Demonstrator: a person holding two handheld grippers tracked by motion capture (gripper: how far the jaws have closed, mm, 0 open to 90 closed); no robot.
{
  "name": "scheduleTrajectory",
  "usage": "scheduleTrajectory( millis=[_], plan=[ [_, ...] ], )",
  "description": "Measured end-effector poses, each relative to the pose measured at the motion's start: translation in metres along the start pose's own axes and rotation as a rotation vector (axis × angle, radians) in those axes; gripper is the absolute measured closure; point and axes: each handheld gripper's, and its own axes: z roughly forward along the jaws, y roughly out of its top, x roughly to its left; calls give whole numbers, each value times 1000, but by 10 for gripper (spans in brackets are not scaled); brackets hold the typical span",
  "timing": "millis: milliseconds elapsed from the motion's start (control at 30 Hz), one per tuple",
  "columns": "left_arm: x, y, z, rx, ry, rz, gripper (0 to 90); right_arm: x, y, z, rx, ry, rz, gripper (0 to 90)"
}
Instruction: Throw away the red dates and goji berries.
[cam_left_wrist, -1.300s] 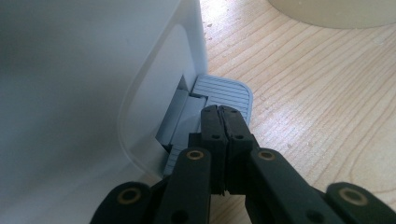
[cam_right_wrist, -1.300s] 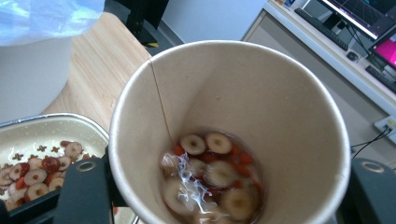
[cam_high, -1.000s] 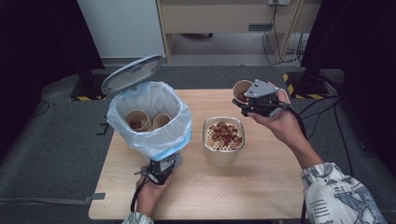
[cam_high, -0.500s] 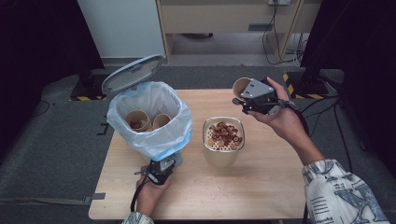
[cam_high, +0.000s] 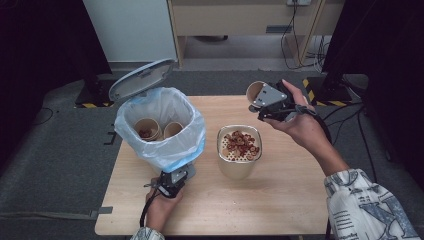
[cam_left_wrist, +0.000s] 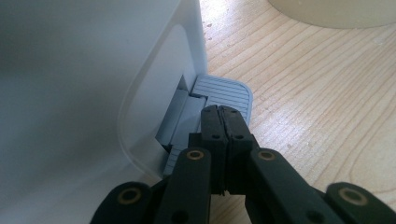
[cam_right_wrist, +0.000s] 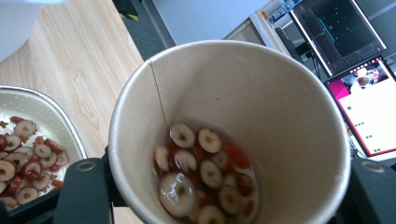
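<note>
A white pedal bin (cam_high: 160, 125) lined with a pale blue bag stands on the left of the table, its grey lid (cam_high: 141, 79) raised. Two paper cups (cam_high: 148, 129) lie inside it. My left gripper (cam_high: 172, 181) is shut, and its tips (cam_left_wrist: 219, 112) rest on the bin's grey pedal (cam_left_wrist: 223, 91). My right gripper (cam_high: 272, 102) is shut on a paper cup (cam_high: 256, 91) held above the table's far right, tilted toward the bin. The paper cup (cam_right_wrist: 261, 84) holds red date slices (cam_right_wrist: 201, 172) in liquid. A cream strainer bowl (cam_high: 239, 165) of date slices stands mid-table.
The wooden table (cam_high: 280, 200) has bare surface at the front and right. Cables and black stands (cam_high: 335, 75) lie on the floor behind the table. Monitors (cam_right_wrist: 355, 56) stand beyond the cup in the right gripper view.
The right gripper and its cup have edged slightly away from me. The left gripper stays on the pedal and the lid stays up.
</note>
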Motion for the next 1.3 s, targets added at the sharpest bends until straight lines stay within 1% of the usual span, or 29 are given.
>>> scheduleTrajectory(
  millis=[100,200,267,333,433,500,667,833,933,1033,1100,1133,1200,1300],
  plan=[
    [0,0,0,0,1,-1,882,0,2,0,1,-1,-10,318],
    [0,0,0,1,1,-1,882,2,4,-1,2,-6,-34,319],
    [0,0,0,0,1,-1,881,1,5,-2,4,-7,-42,318],
    [0,0,0,0,1,0,882,0,6,-3,8,-17,-52,319],
    [0,0,0,0,0,-1,882,-1,6,-4,11,-18,-49,319],
    [0,0,0,1,0,-2,882,0,8,-4,14,-19,-56,319],
    [0,0,0,-1,2,-1,882,3,11,-4,28,-24,-108,319],
    [0,0,0,1,3,0,881,8,15,-6,53,-54,-201,320],
    [0,0,0,1,2,2,882,11,17,-7,79,-67,-254,321],
    [0,0,0,2,3,-1,882,12,18,-6,81,-70,-270,321],
    [0,0,0,1,1,0,882,13,19,-6,90,-81,-298,322],
    [0,0,0,1,1,0,882,14,19,-6,94,-86,-302,322],
    [0,0,0,1,0,-3,882,15,20,-6,105,-103,-352,322],
    [-1,0,0,-1,3,-6,882,16,21,-6,100,-101,-358,323]
  ],
)
